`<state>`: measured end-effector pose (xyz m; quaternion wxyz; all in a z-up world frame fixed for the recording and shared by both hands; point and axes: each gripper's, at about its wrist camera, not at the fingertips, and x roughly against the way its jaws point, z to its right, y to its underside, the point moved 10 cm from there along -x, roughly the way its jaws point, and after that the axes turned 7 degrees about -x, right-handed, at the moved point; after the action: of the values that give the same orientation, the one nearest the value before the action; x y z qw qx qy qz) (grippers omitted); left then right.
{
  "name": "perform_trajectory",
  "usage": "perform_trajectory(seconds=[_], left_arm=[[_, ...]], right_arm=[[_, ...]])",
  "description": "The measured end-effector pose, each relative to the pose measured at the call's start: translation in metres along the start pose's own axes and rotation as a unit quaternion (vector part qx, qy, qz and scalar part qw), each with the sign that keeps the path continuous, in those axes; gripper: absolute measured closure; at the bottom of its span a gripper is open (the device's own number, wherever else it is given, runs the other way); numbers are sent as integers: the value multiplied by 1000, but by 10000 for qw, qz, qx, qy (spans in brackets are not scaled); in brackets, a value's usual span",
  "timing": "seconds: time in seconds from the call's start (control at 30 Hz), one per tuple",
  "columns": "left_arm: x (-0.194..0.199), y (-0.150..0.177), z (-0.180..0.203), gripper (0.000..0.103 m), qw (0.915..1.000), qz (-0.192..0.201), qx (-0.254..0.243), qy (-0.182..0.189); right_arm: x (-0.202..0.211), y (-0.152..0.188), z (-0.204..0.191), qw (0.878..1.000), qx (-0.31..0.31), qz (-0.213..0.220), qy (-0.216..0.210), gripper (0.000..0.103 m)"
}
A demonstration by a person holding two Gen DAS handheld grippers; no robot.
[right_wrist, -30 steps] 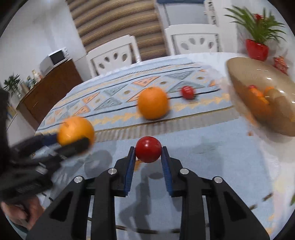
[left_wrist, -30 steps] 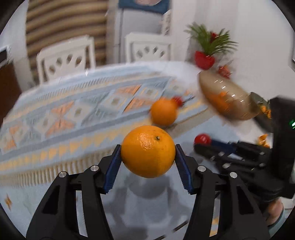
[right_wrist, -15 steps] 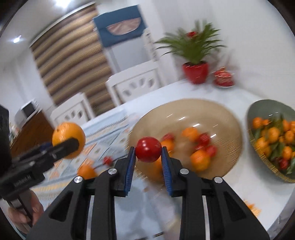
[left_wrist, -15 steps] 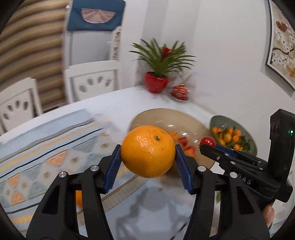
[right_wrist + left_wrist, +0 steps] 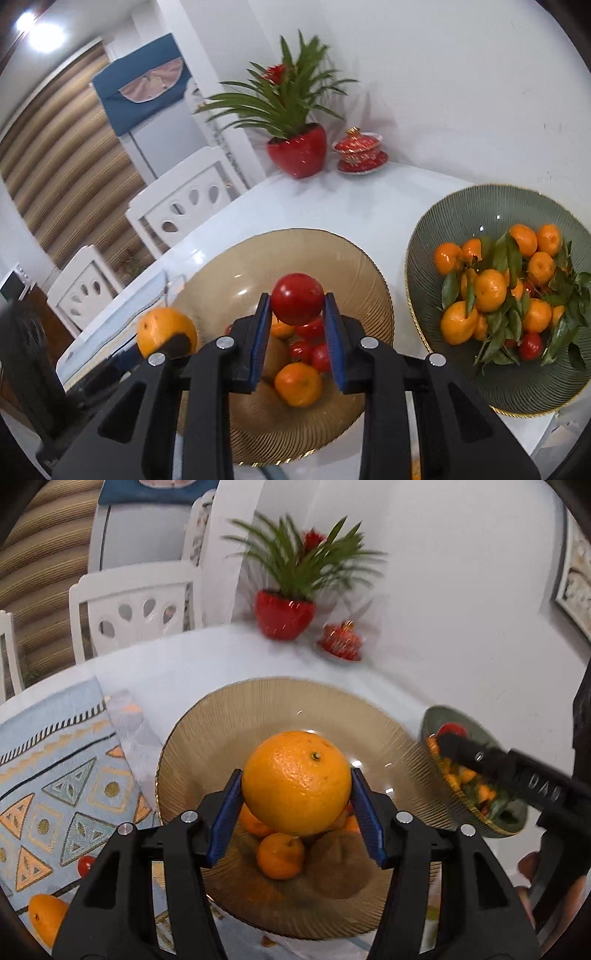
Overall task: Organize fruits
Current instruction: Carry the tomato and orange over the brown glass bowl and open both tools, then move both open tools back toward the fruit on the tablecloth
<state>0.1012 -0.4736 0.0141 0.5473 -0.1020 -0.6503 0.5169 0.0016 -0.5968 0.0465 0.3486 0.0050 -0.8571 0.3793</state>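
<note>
My left gripper (image 5: 296,808) is shut on a large orange (image 5: 296,782), held above the amber glass bowl (image 5: 207,746). My right gripper (image 5: 297,332) is shut on a small red fruit (image 5: 297,298) over the same amber bowl (image 5: 354,266). Inside the bowl lie small oranges (image 5: 298,384), red fruits (image 5: 319,356) and a brown fruit (image 5: 275,356). In the left wrist view the right gripper (image 5: 448,738) reaches in from the right; in the right wrist view the left gripper's orange (image 5: 167,332) shows at the left.
A green bowl (image 5: 480,206) of leafy mandarins stands right of the amber one. A patterned cloth (image 5: 55,775) on the left carries one orange (image 5: 46,919) and a red fruit (image 5: 85,864). A red potted plant (image 5: 297,151), a red lidded cup (image 5: 360,153) and white chairs (image 5: 136,609) stand behind.
Both grippers swung right from the patterned cloth toward the bowls, each keeping its fruit. They now hang over the amber bowl, which fills the middle of both views.
</note>
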Motion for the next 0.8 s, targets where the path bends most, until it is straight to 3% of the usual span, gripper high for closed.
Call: perform_trajectory(seconds=[0.23,0.37,0.4,0.47,0.5,0.67,0.8], left_arm=[[-18,10,-13,46,9995,-238,21,-191],[-14,6,-16,44,9995,-112,-10,-292],[-10,3,-15,32,9995,-31,-15,-303],[3,-5,-18,12,9991,217,53,-358],[12,-10,-21,12,9987,379,110,-337],[16,-13,-32,12,9979,448,273,-393],[17,-16,-39,12,9967,533,306,-528]], right_arm=[[-31,2,10,9994,-106,-183,258,75],[-37,7,9,9990,-22,-273,364,70],[-37,8,10,9989,-35,-274,381,59],[-33,7,11,9989,-29,-229,409,57],[-31,7,12,9989,-16,-216,413,57],[-20,11,15,9988,-22,-196,438,57],[-14,14,15,9986,25,-207,488,49]])
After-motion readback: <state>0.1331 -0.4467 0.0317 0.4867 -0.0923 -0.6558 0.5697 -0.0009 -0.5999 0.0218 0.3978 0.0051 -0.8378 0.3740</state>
